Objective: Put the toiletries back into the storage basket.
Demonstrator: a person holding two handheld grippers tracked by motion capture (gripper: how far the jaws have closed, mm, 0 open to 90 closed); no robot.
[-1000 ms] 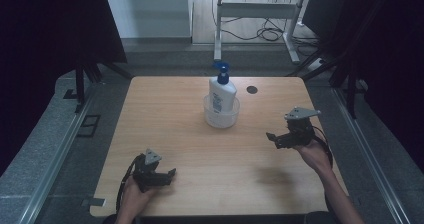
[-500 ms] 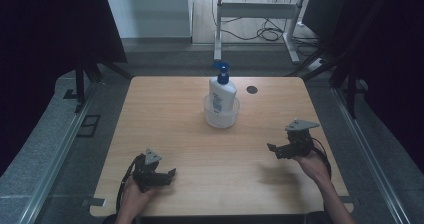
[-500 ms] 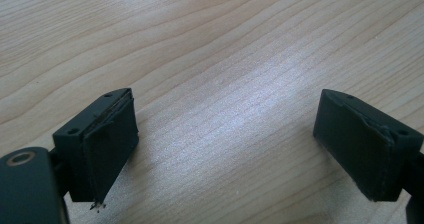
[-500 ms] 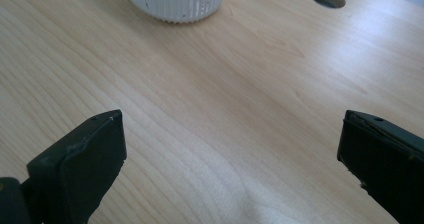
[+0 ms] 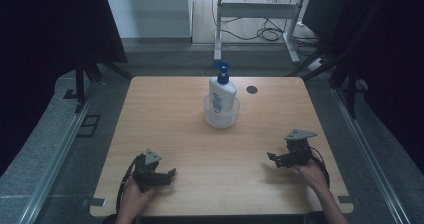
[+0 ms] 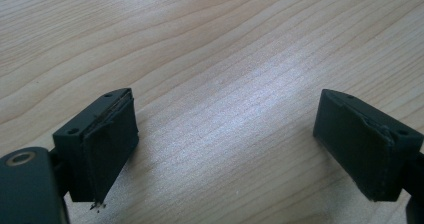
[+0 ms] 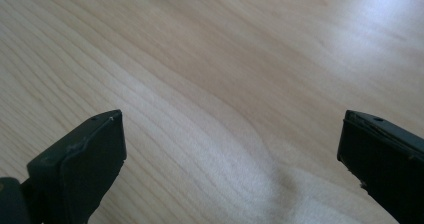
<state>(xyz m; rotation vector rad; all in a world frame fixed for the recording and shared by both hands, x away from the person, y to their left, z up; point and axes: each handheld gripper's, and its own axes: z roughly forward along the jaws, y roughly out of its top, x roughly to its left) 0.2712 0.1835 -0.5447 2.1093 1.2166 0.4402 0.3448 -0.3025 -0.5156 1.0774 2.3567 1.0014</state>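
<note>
Wooden table (image 5: 190, 134) runs bare under both tools. Nearest, the left gripper (image 5: 167, 175) sits low with its jaws spread wide, nothing between them. The right gripper (image 5: 273, 159) likewise gapes open and empty. Well beyond both sets of fingertips, between them, a bottle (image 5: 221, 91) stands upright in a clear bowl (image 5: 221, 116).

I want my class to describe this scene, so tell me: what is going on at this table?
A person sits at a light wooden table holding a black two-jaw gripper in each hand. The left gripper and the right gripper rest near the table's front edge, jaws open and holding nothing. Farther back, a white pump bottle with a blue top stands upright inside a clear round bowl, untouched. A small dark disc lies beside it.
</note>
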